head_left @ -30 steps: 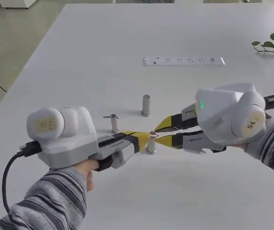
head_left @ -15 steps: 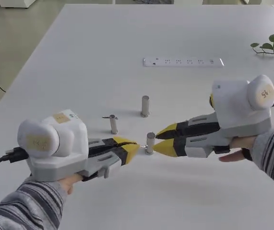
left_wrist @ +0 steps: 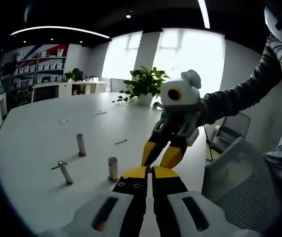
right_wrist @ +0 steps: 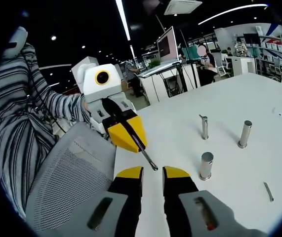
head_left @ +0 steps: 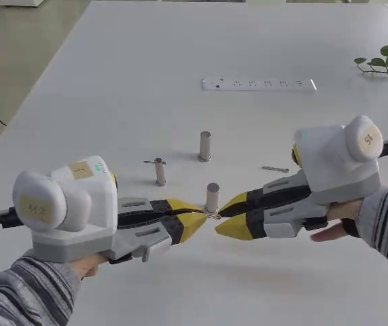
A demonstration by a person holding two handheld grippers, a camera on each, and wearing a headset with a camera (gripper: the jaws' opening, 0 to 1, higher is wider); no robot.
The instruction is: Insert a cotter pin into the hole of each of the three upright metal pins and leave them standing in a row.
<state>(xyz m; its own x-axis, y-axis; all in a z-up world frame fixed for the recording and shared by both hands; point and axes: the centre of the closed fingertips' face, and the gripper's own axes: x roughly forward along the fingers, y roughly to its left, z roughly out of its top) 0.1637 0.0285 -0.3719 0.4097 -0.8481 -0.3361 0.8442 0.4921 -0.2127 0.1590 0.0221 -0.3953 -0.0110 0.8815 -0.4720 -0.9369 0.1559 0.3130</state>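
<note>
Workbench [head_left: 146, 81] — cotter pin [right_wrist: 148, 159] in left gripper [right_wrist: 137, 143]

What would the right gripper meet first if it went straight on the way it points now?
Most likely the cotter pin held by the left gripper, its tip just ahead of the open right gripper.
</note>
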